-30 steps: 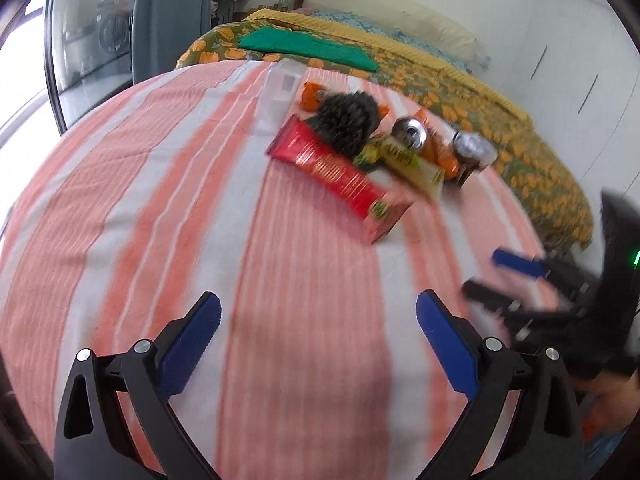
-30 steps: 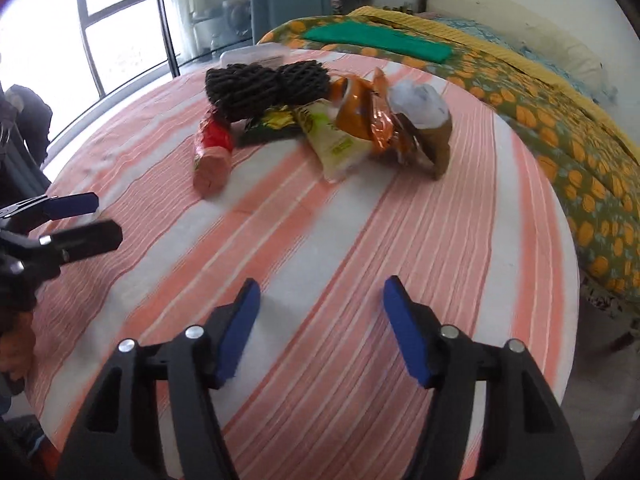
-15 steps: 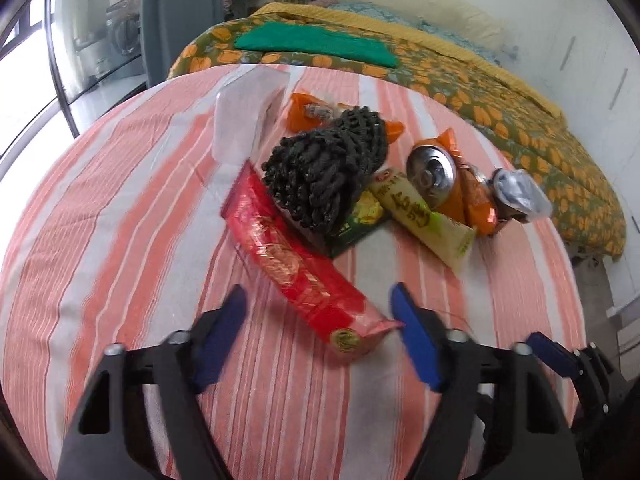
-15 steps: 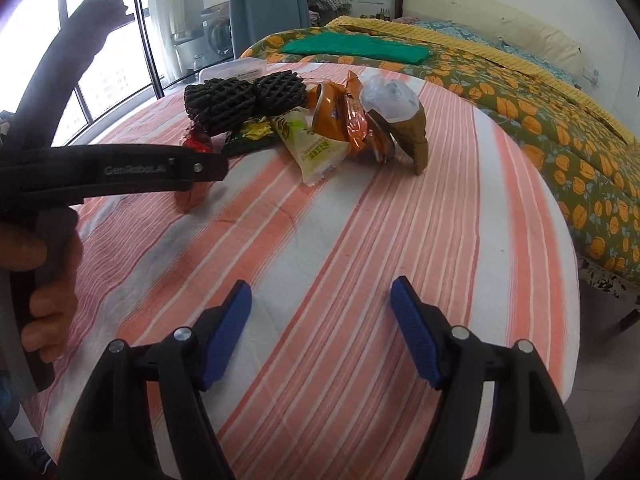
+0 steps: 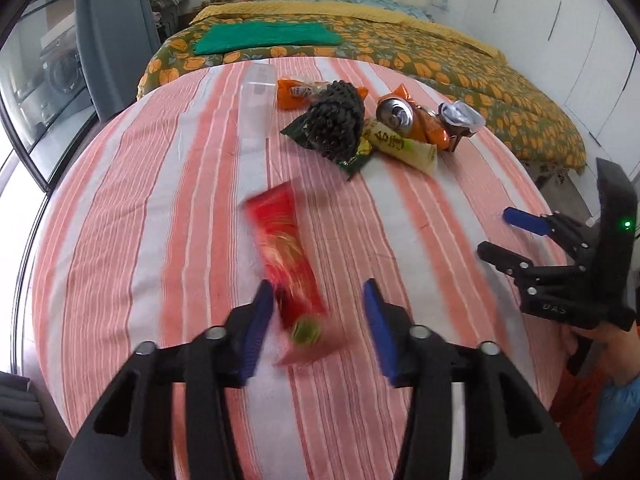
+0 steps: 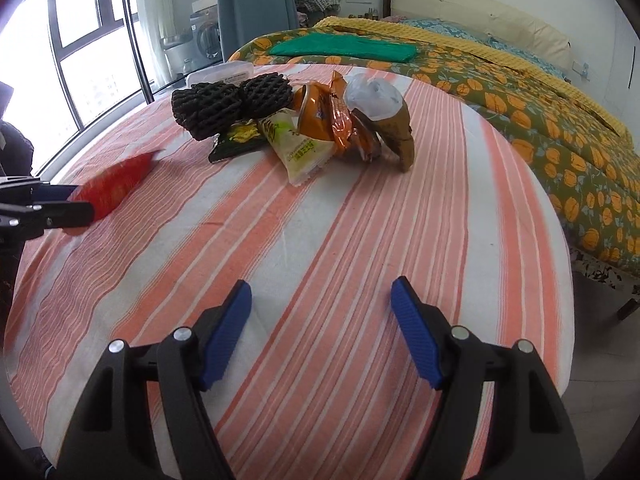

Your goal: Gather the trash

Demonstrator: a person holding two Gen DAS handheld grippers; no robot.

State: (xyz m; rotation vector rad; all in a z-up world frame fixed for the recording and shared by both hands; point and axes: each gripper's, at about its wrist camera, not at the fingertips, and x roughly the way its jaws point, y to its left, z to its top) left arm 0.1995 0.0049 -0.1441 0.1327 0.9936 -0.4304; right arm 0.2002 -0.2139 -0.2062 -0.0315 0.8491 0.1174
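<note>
A: Two hand-held grippers in view. State?

B: Left hand-held gripper (image 5: 317,285): jaws at a middling gap, red wrapper (image 5: 288,248) between them. Its near end lies against the left pad, with a sliver of gap at the right pad. The wrapper is blurred, so I can't tell if it's actually clamped.

A: Right one?

B: Right hand-held gripper (image 6: 321,282): jaws apart, a bit wider than the left, nothing between them, over bare striped table (image 6: 460,220). It sits at the table's right edge, well apart from the left one.

A: Where's the wrapper relative to the rest?

B: Alone, mid-table, far end pointing at the pile. The pile is at the far side: black foam net (image 5: 336,120) on a dark green packet (image 5: 352,162), pale packet (image 5: 400,146) and can (image 5: 395,111) just right of it, then orange wrappers (image 5: 432,128) and a crumpled cup (image 5: 460,116). Another orange packet (image 5: 296,92) is behind the net, a clear box (image 5: 258,104) to its left.

A: Beyond the table?

B: Bed (image 5: 480,80) with a folded green cloth (image 5: 264,36).
</note>
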